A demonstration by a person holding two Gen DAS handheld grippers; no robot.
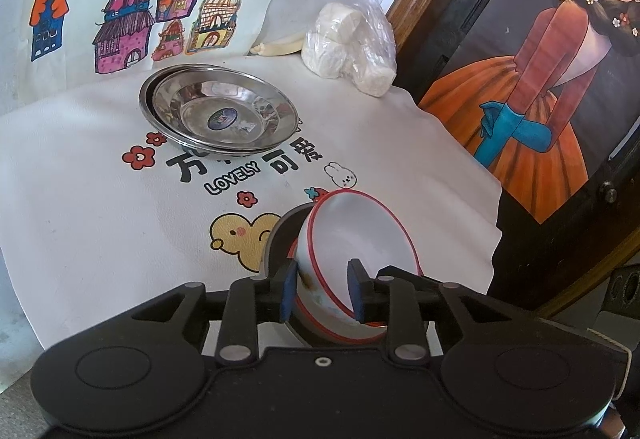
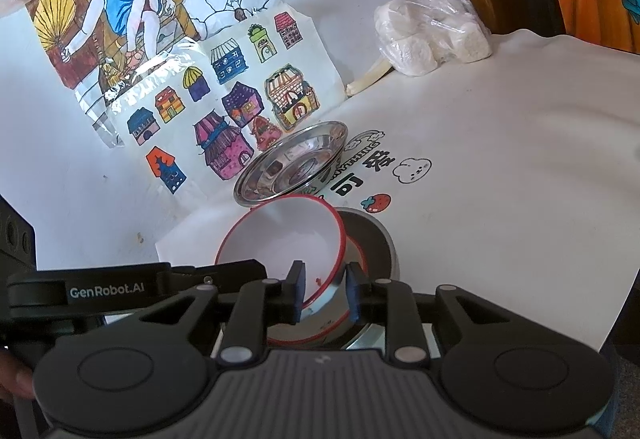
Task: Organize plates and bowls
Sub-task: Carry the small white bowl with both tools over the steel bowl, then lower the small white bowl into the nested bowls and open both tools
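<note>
White tablecloth (image 1: 100,219) printed with a duck, flowers and "LOVELY" is covering the table, and both claws are working at its near edge.

Nearest, the left gripper (image 1: 320,291) is straddling the wall of the red-rimmed white bowl (image 1: 360,239), one pad outside and one inside. The gap is modest, and I cannot tell whether the pads are actually pressing. From the other side, the right gripper (image 2: 325,291) is straddling the same rim at a narrow opening and appears to be pinching it.

The white bowl is tilting steeply, its foot sitting in the grey steel bowl (image 1: 276,239) beneath it. That is where the risk is lying: if one claw is letting go while the bowl is this far off level, it could be rolling out toward the table edge at 4 o'clock. It could also be clattering down crooked and not nesting. Two grips pulling against each other could be chipping the rim.

The white bowl is holding nothing but a few brownish stains.

Farther off, at 11 o'clock in the left view, two stacked steel plates (image 1: 220,111) are sitting empty — only a sticker is showing in the top one.

Beyond, at 1 o'clock, a clear plastic bag (image 1: 352,47) is holding white buns against the wall, where children's house drawings (image 1: 120,19) are hanging.
</note>
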